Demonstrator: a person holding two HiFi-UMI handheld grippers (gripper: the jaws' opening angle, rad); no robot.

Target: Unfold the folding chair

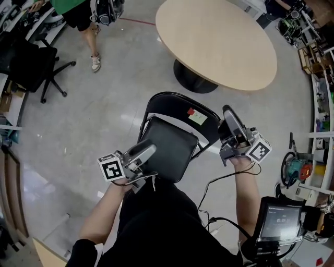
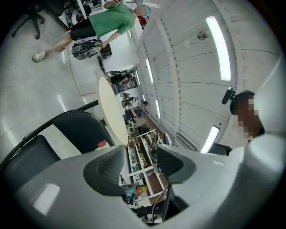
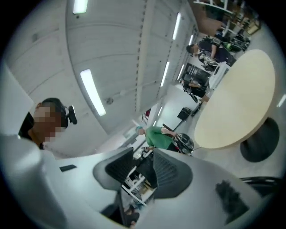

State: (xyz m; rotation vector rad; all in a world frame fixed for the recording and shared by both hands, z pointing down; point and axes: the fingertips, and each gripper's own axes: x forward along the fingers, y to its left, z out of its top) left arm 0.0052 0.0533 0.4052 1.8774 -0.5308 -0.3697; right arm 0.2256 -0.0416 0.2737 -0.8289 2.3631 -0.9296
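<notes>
The folding chair stands opened on the grey floor, with its black seat [image 1: 169, 148] level and its black-framed backrest [image 1: 182, 109] towards the round table. A red and white label is stuck on the backrest. My left gripper [image 1: 147, 151] hovers above the seat's near left corner, jaws apart with nothing between them. My right gripper [image 1: 229, 116] is held up beside the backrest's right end, also open and empty. The left gripper view shows the chair's backrest [image 2: 82, 129] and seat [image 2: 27, 161] beyond the left gripper [image 2: 139, 163]. The right gripper [image 3: 143, 167] points out across the room.
A round beige table [image 1: 216, 39] on a black pedestal stands just beyond the chair. A black office chair [image 1: 31, 65] is at far left and a person in a green shirt [image 1: 83, 15] walks at top left. Shelves [image 1: 318, 104] line the right side.
</notes>
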